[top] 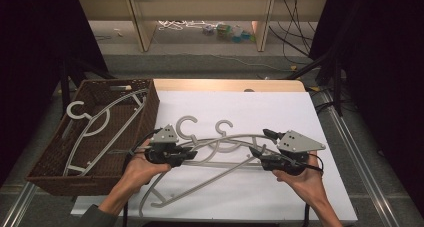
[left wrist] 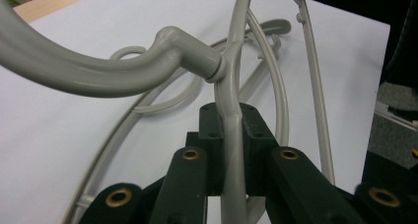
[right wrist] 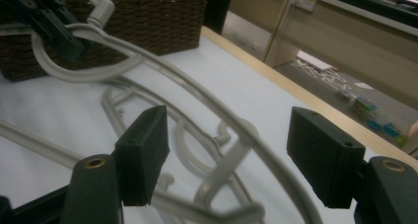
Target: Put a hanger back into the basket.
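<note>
Two grey plastic hangers lie overlapped on the white table top (top: 280,112). My left gripper (top: 191,154) is shut on the arm of one hanger (top: 235,137), just below its hook. In the left gripper view the jaws (left wrist: 229,120) pinch that arm and the hook (left wrist: 98,71) curves off to the left. My right gripper (top: 256,152) is open at the hanger's other end. In the right gripper view its pads (right wrist: 145,155) stand wide apart around the hanger's arm (right wrist: 231,120), not touching it. The second hanger (top: 165,197) rests flat underneath.
A brown wicker basket (top: 50,162) stands at the table's left edge with a third grey hanger (top: 100,122) inside. The basket (right wrist: 148,17) also shows beyond my left gripper (right wrist: 44,17). Past the far wooden edge lie the floor, shelving and cables.
</note>
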`<control>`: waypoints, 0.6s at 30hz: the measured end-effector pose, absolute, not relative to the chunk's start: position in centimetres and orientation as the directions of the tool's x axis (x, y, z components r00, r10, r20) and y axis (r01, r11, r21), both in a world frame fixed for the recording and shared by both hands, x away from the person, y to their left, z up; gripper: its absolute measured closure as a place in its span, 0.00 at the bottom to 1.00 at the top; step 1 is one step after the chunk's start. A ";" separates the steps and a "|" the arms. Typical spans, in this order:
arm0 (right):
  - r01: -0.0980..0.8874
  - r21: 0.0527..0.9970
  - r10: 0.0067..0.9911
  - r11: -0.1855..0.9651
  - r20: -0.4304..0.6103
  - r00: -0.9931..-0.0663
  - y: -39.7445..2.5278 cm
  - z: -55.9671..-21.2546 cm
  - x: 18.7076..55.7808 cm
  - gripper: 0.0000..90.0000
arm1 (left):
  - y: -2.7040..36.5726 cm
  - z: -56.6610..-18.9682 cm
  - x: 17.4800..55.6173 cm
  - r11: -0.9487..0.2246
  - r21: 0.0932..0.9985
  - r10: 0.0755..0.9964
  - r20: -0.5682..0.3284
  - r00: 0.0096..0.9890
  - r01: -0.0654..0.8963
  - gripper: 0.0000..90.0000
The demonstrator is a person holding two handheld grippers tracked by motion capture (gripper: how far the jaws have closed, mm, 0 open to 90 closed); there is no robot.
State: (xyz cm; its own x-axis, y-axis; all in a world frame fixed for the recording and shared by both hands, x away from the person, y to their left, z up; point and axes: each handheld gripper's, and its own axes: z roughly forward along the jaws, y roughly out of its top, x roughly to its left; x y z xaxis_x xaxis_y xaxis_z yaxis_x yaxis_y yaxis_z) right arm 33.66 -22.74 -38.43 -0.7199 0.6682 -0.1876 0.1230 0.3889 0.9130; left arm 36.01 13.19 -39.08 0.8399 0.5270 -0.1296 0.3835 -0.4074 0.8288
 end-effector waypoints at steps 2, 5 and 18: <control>0.122 0.931 0.684 0.344 -0.159 -0.712 -23.1 -38.7 33.5 0.36 | 13.9 -39.1 36.4 -0.375 0.834 0.547 -0.155 0.823 0.406 0.91; 0.134 0.938 0.703 0.320 -0.141 -0.697 -23.3 -38.9 33.0 0.34 | 14.7 -39.2 36.7 -0.332 0.836 0.570 -0.190 0.799 0.436 0.91; 0.199 0.951 0.759 0.238 -0.055 -0.648 -24.0 -41.4 31.5 0.24 | 16.3 -37.5 36.7 -0.264 0.858 0.611 -0.205 0.765 0.441 0.91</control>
State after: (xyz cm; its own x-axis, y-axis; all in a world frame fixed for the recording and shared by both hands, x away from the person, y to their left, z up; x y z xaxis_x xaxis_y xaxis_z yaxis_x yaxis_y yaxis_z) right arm 31.53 -24.00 -41.37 -0.6482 0.7595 -0.0548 0.1989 0.2384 0.9506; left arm 36.69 16.26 -37.54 0.7647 0.6108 -0.2052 0.4411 -0.2641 0.8577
